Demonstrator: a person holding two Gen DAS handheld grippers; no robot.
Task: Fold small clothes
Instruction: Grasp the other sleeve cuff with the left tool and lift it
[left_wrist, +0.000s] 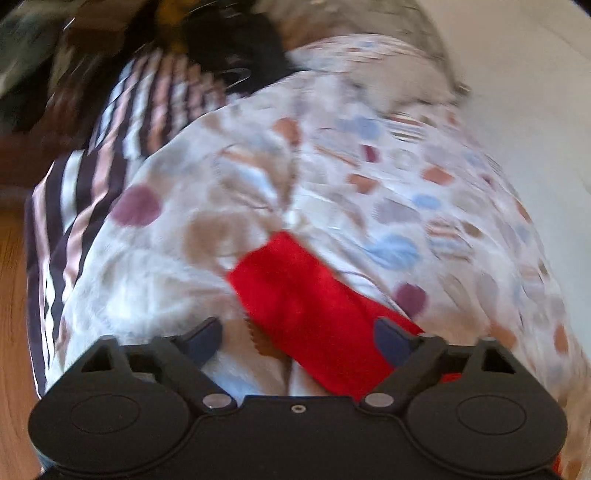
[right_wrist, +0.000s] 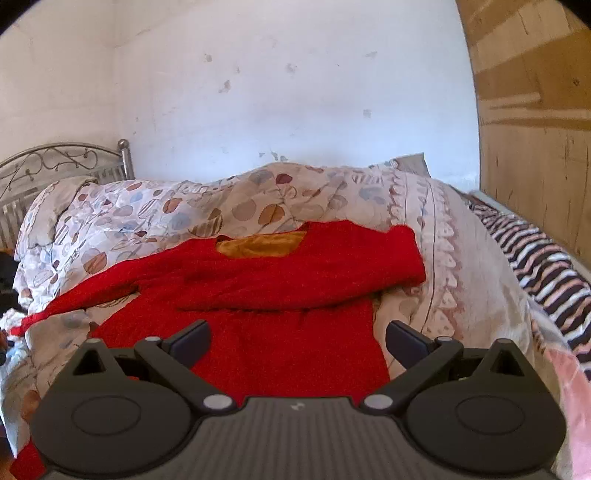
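Observation:
A small red sweater with an orange-lined neck lies on the patterned quilt of a bed. Its right sleeve is folded across the chest; its left sleeve stretches out to the left. My right gripper is open and empty, just above the sweater's lower body. In the blurred left wrist view, my left gripper is open over a red sleeve that lies on the quilt. The sleeve runs between the fingers; they do not close on it.
A striped blanket lies along the bed's right side by a wooden panel. A metal bed frame stands at the back left against a white wall. In the left wrist view the striped blanket and dark clothes lie beyond the quilt.

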